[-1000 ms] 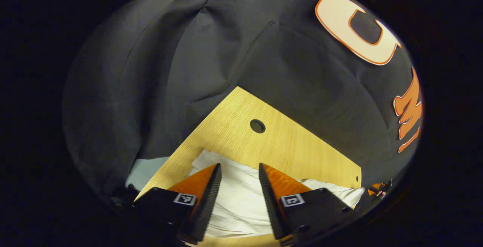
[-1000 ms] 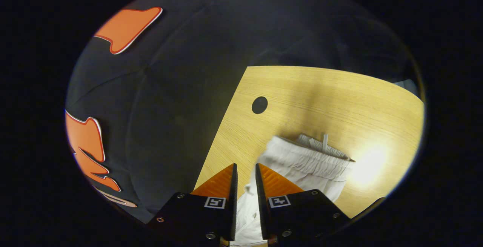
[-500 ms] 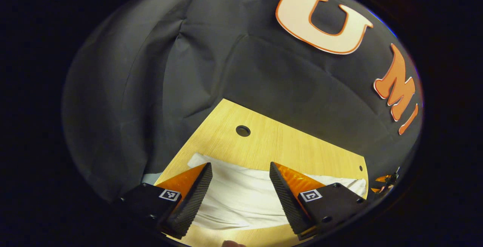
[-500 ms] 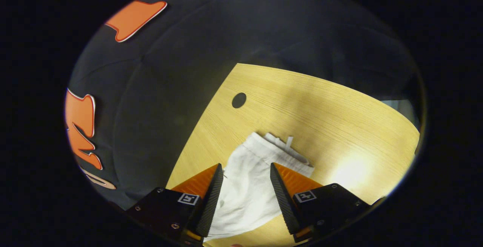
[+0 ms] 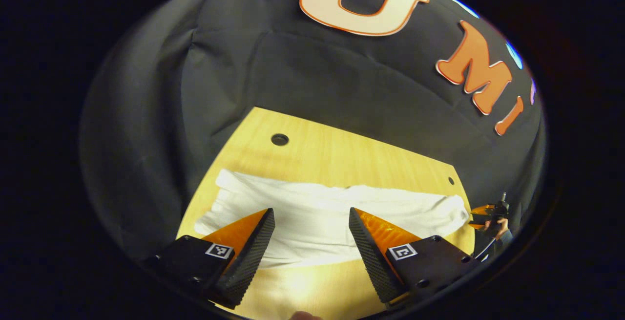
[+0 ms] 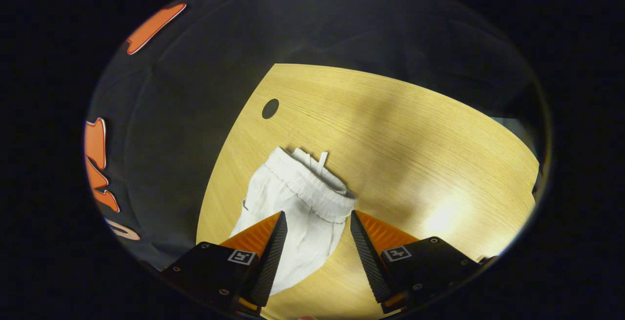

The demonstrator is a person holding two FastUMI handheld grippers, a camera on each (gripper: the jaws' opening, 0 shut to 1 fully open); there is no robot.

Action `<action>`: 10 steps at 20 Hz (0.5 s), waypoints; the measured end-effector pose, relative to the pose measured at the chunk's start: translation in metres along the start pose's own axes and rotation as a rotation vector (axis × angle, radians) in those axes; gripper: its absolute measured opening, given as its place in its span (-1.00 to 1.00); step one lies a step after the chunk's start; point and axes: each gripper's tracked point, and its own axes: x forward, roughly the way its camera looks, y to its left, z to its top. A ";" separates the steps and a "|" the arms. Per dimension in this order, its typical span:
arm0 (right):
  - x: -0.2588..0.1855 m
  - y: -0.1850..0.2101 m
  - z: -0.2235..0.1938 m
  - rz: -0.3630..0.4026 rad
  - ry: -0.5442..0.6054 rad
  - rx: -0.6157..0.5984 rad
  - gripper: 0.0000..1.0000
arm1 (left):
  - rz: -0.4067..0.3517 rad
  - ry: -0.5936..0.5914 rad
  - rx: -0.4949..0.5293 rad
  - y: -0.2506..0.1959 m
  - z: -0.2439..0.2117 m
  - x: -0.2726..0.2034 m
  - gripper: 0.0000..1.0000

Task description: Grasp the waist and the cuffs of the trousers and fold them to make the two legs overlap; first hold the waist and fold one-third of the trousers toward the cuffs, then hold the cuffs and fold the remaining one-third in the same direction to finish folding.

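White trousers (image 5: 332,202) lie stretched in a long band across the wooden table (image 5: 342,154) in the left gripper view, cuffs toward the left. My left gripper (image 5: 311,220) hangs open above the band's near edge, holding nothing. In the right gripper view the elastic waist (image 6: 312,183) with its drawstring faces away, and the trousers (image 6: 293,232) run back under my right gripper (image 6: 316,222). That gripper is open and raised off the cloth. The right gripper, with the hand holding it, also shows far right in the left gripper view (image 5: 488,212).
The table has a round cable hole (image 5: 280,139) near its back corner; another hole (image 6: 270,108) shows in the right gripper view. Black cloth walls stand close behind the table edges. Bare wood (image 6: 439,163) lies to the right of the waist.
The right gripper opened and let go of the trousers. Both grippers have risen and pulled back, so more of the trousers and the table now shows. The trousers lie flat.
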 end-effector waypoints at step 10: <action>0.033 -0.012 -0.001 -0.049 0.053 0.050 0.60 | 0.101 -0.044 0.096 -0.019 -0.026 -0.018 1.00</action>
